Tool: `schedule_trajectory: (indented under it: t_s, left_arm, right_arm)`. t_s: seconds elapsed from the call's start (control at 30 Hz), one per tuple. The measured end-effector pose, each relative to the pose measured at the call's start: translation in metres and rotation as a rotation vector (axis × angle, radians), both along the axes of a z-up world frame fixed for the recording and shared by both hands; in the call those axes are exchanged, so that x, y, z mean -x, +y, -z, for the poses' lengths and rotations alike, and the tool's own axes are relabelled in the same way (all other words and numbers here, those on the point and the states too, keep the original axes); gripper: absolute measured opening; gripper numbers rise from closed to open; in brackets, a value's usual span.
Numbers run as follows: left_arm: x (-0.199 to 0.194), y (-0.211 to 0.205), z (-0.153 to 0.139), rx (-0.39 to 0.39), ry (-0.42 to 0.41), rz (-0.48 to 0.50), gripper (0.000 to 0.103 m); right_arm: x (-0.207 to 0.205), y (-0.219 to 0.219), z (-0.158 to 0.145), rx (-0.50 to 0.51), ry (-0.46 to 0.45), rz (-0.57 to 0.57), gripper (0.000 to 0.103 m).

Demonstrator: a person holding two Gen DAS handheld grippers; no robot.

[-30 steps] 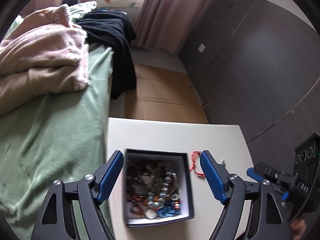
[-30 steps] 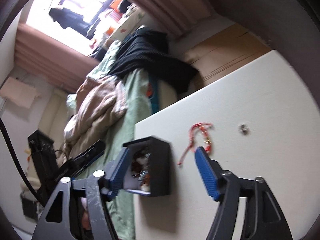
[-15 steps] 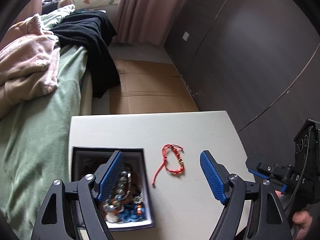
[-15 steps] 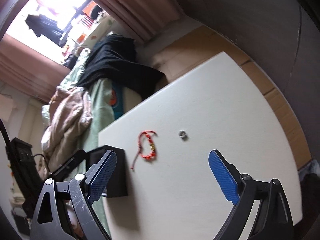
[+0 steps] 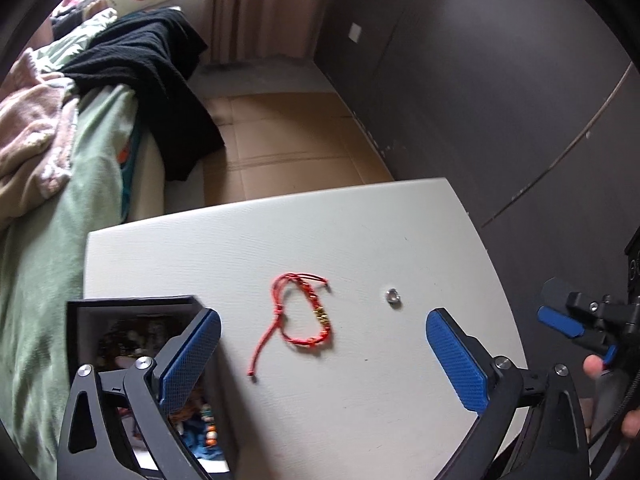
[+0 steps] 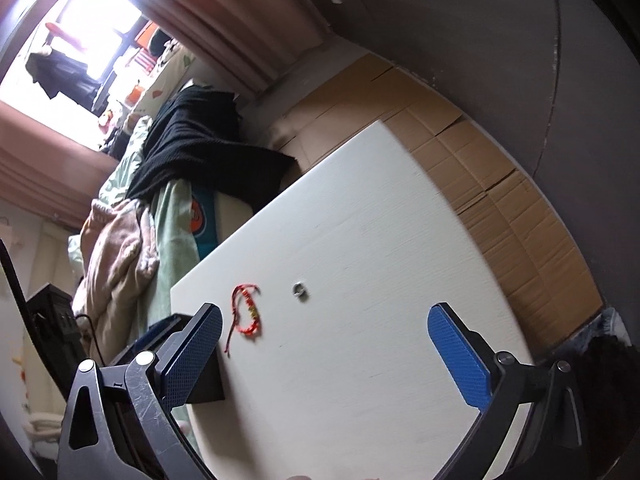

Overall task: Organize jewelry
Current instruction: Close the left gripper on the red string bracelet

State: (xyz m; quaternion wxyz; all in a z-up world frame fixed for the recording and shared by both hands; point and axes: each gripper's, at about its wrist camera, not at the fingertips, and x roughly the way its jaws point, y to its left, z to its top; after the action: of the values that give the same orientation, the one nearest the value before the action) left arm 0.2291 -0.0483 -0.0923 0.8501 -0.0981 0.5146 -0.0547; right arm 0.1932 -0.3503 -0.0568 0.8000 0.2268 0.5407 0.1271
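A red cord bracelet [image 5: 298,316] with gold beads lies on the white table [image 5: 360,240], just ahead of my open, empty left gripper [image 5: 322,354]. A small silver ring [image 5: 393,296] lies to its right. A black box [image 5: 128,308] holding several beaded pieces stands at the table's left edge, partly hidden behind my left finger. In the right wrist view the bracelet [image 6: 245,312], the ring [image 6: 299,289] and the box [image 6: 204,384] lie ahead and to the left of my open, empty right gripper [image 6: 324,354].
A bed with green sheet [image 5: 44,248], pink blanket and black garment [image 5: 160,80] borders the table's left side. Cardboard [image 5: 288,144] covers the floor beyond the table. A dark wall [image 5: 500,100] runs along the right. The other gripper [image 5: 580,324] shows at the right edge.
Both grippers have swung right, away from the box. The bracelet and ring now sit between the left gripper's fingers. The right gripper has opened wider.
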Motion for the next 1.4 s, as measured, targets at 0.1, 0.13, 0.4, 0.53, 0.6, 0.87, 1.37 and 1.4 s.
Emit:
schedule_trajectory:
  t_s: [0.1, 0.13, 0.4, 0.53, 0.6, 0.87, 1.37, 1.4]
  left_arm:
    - [-0.008, -0.01, 0.004, -0.037, 0.02, 0.016, 0.102]
    - [-0.011, -0.012, 0.006, -0.044, 0.031, 0.019, 0.102]
    - [-0.028, -0.032, 0.023, -0.096, 0.091, 0.047, 0.073]
    - [-0.035, -0.035, 0.039, -0.117, 0.142, 0.044, 0.052]
    - [-0.037, -0.037, 0.045, -0.143, 0.153, 0.045, 0.048]
    - [-0.035, -0.039, 0.061, -0.206, 0.177, 0.032, 0.032]
    - [-0.001, -0.004, 0.021, -0.028, 0.032, -0.019, 0.007]
    - [0.0, 0.0, 0.02, -0.013, 0.019, -0.027, 0.007]
  right_arm:
    - [0.0, -0.012, -0.001, 0.012, -0.003, 0.022, 0.103]
    - [0.0, -0.017, 0.0, 0.006, 0.001, 0.029, 0.103]
    - [-0.005, -0.03, -0.002, 0.027, 0.003, 0.055, 0.103]
    - [-0.005, -0.034, -0.002, 0.014, 0.002, 0.056, 0.103]
    - [-0.006, -0.036, -0.002, 0.008, 0.0, 0.064, 0.103]
    - [-0.008, -0.033, -0.005, 0.038, -0.02, 0.067, 0.103]
    - [-0.02, 0.027, 0.016, 0.079, -0.007, -0.133, 0.058]
    - [-0.02, 0.031, 0.017, 0.077, -0.006, -0.142, 0.056]
